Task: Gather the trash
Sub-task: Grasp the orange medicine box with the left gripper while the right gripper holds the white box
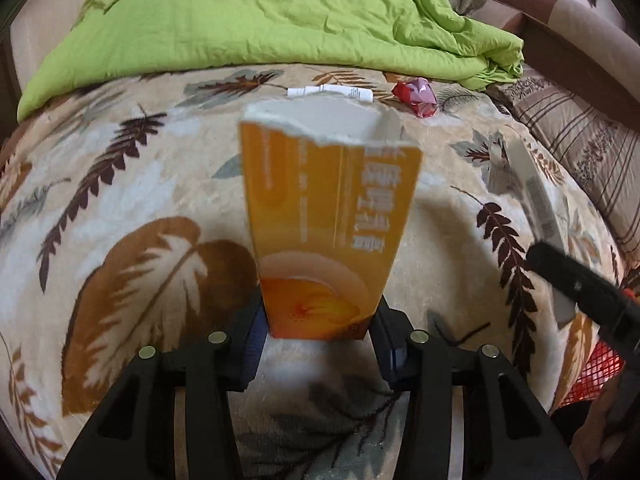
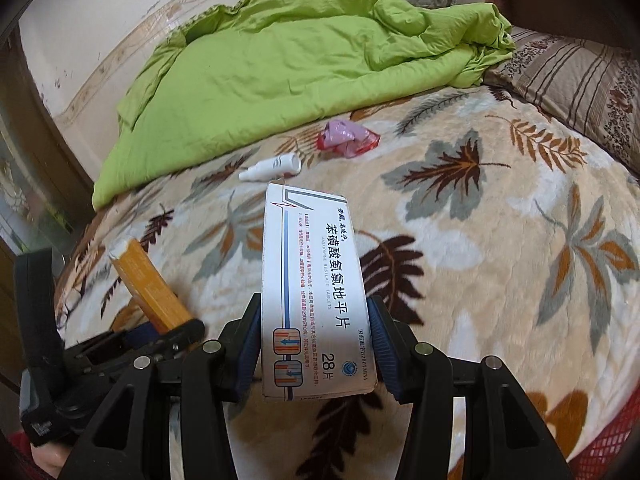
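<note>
My left gripper (image 1: 320,330) is shut on an orange carton (image 1: 328,224) with a torn white top, held up over the leaf-patterned blanket (image 1: 120,184). My right gripper (image 2: 314,344) is shut on a white tablet box (image 2: 316,292) with printed text. The orange carton (image 2: 148,284) and the left gripper (image 2: 160,332) also show at the lower left of the right wrist view. Farther back on the blanket lie a small white tube (image 1: 332,92) (image 2: 272,167) and a crumpled red and pink wrapper (image 1: 414,96) (image 2: 346,138).
A rumpled green quilt (image 1: 256,20) (image 2: 304,64) covers the far side of the bed. A striped pillow (image 1: 580,148) (image 2: 576,76) lies at the right. A red mesh basket (image 1: 596,372) (image 2: 608,444) sits at the near right edge. A wall (image 2: 100,28) runs behind at left.
</note>
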{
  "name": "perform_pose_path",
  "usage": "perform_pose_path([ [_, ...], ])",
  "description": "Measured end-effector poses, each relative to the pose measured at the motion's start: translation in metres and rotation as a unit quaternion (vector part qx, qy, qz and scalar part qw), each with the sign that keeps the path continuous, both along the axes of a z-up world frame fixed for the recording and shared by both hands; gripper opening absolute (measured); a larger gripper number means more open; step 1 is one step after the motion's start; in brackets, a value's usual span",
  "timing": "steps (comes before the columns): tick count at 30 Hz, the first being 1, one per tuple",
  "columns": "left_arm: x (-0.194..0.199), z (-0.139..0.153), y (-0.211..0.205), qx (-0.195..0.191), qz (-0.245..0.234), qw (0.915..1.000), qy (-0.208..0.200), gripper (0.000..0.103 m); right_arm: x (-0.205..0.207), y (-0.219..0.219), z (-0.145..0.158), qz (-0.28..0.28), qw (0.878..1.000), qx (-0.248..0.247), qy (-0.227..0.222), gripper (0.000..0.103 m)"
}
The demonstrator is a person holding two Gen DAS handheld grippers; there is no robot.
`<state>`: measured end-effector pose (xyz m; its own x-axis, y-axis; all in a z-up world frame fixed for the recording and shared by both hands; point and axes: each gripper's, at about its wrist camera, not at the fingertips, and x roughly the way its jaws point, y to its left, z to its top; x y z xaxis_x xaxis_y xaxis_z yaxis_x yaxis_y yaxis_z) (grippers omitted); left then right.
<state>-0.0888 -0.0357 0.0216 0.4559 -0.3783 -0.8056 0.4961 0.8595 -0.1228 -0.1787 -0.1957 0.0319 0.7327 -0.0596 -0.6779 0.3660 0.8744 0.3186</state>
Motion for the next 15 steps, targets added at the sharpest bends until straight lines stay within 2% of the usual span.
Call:
perform_pose_path([
  [6,0.008,0.006,0.012,-0.046,0.01,0.9986,0.024,0.048,-0.003,0.008,-0.003,0.005,1.0,-0.018,0.011,0.055],
  [9,0.01,0.006,0.01,-0.045,0.011,0.9987,0.024,0.058,-0.004,0.003,-0.004,-0.002,1.0,-0.012,0.01,0.055],
  [15,0.02,0.005,0.004,-0.039,0.021,0.9989,0.015,0.058,-0.001,0.001,-0.006,-0.002,1.0,0.0,0.01,0.055],
])
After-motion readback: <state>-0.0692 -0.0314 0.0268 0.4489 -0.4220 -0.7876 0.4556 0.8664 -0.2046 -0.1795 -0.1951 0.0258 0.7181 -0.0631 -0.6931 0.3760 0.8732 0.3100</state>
